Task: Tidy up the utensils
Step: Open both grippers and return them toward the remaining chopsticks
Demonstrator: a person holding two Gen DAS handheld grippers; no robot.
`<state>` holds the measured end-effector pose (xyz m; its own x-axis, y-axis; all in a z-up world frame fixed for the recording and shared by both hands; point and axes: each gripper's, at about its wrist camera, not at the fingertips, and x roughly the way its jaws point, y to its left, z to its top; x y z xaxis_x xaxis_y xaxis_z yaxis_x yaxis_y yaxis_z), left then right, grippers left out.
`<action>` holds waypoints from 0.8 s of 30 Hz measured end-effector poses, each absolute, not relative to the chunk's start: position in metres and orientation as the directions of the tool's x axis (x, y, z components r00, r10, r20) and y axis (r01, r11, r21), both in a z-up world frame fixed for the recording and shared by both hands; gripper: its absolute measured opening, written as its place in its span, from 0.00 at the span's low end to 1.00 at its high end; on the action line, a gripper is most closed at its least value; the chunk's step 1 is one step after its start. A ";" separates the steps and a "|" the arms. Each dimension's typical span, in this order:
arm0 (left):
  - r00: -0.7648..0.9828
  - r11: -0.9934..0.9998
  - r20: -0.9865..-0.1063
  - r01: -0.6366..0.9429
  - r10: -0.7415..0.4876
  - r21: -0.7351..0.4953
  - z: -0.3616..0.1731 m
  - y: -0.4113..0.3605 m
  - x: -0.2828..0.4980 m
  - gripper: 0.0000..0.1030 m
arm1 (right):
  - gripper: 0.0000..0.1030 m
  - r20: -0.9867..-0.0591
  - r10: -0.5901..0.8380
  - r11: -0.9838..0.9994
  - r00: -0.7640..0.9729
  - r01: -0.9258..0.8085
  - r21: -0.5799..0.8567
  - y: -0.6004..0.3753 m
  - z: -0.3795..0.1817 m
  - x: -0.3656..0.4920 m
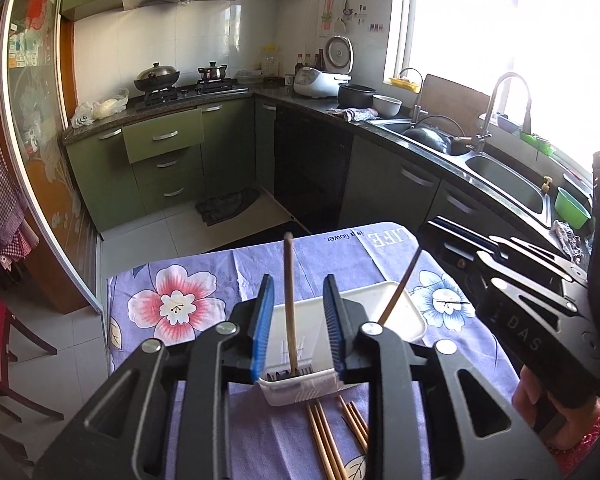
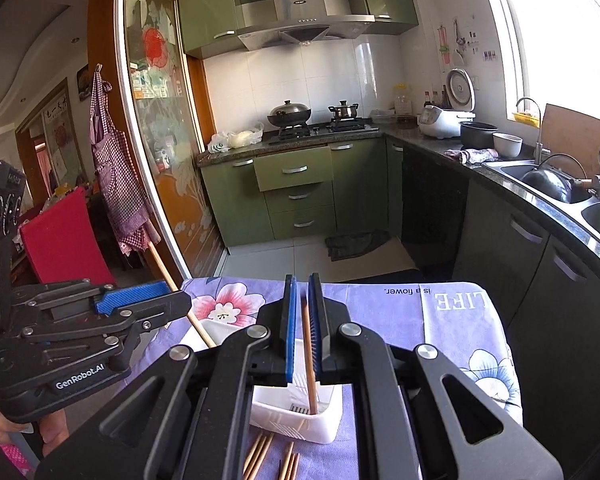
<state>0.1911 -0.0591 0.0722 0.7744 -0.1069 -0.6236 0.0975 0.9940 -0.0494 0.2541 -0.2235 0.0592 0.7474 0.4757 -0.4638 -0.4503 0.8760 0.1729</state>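
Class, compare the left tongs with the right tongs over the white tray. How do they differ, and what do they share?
1. The left tongs stand with jaws wide apart; the right tongs leave only a narrow slot.
2. The left chopstick stands clear of both pads; the right chopstick sits close against one pad.
Shared: both have blue pads, and each has one chopstick between them with its lower end in the white tray.

Kitchen with green cabinets (image 2: pixel 292 196), steel range hood (image 2: pixel 304 28), white tiled wall (image 2: pixel 320 76), pale tile floor (image 1: pixel 148 236), dark counter with steel sink (image 1: pixel 500 172), bright window (image 1: pixel 520 32) at right.
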 end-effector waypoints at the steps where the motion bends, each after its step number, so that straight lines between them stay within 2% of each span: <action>1: 0.776 0.994 -0.621 0.100 -0.107 -0.046 0.074 -0.059 0.188 0.27 | 0.16 -0.465 0.476 0.876 0.747 -0.450 0.174 -0.224 0.058 0.253; 7: 0.785 0.993 -0.610 0.111 -0.108 -0.033 0.086 -0.066 0.163 0.35 | 0.16 -0.427 0.480 0.876 0.767 -0.444 0.188 -0.245 0.066 0.226; 11: 0.742 0.993 -0.662 0.117 -0.106 -0.028 0.069 -0.074 0.141 0.53 | 0.23 -0.428 0.411 0.910 0.805 -0.390 0.140 -0.270 0.062 0.188; 12: 0.724 0.992 -0.681 0.118 -0.111 -0.035 0.060 -0.074 0.136 0.54 | 0.26 -0.439 0.388 0.919 0.810 -0.373 0.123 -0.276 0.055 0.179; 15: 0.652 0.991 -0.748 0.119 -0.126 -0.064 0.024 -0.075 0.127 0.55 | 0.27 -0.482 0.326 0.943 0.813 -0.317 0.103 -0.295 0.029 0.159; 19: 0.558 0.993 -0.821 0.062 -0.118 -0.100 -0.031 -0.068 0.132 0.56 | 0.33 -0.554 0.293 0.956 0.779 -0.250 0.154 -0.324 -0.011 0.148; 22: 0.482 0.994 -0.869 0.033 -0.110 -0.108 -0.066 -0.064 0.140 0.49 | 0.33 -0.601 0.297 0.955 0.742 -0.223 0.197 -0.339 -0.036 0.148; 24: 0.459 0.996 -0.884 0.014 -0.089 -0.093 -0.081 -0.063 0.145 0.48 | 0.33 -0.620 0.294 0.956 0.728 -0.210 0.207 -0.345 -0.047 0.148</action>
<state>0.1455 -0.0628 -0.0810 0.4595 -0.0890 -0.8837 0.0141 0.9956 -0.0929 0.1484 -0.3450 -0.0466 0.7278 0.2938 -0.6197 -0.2097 0.9556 0.2069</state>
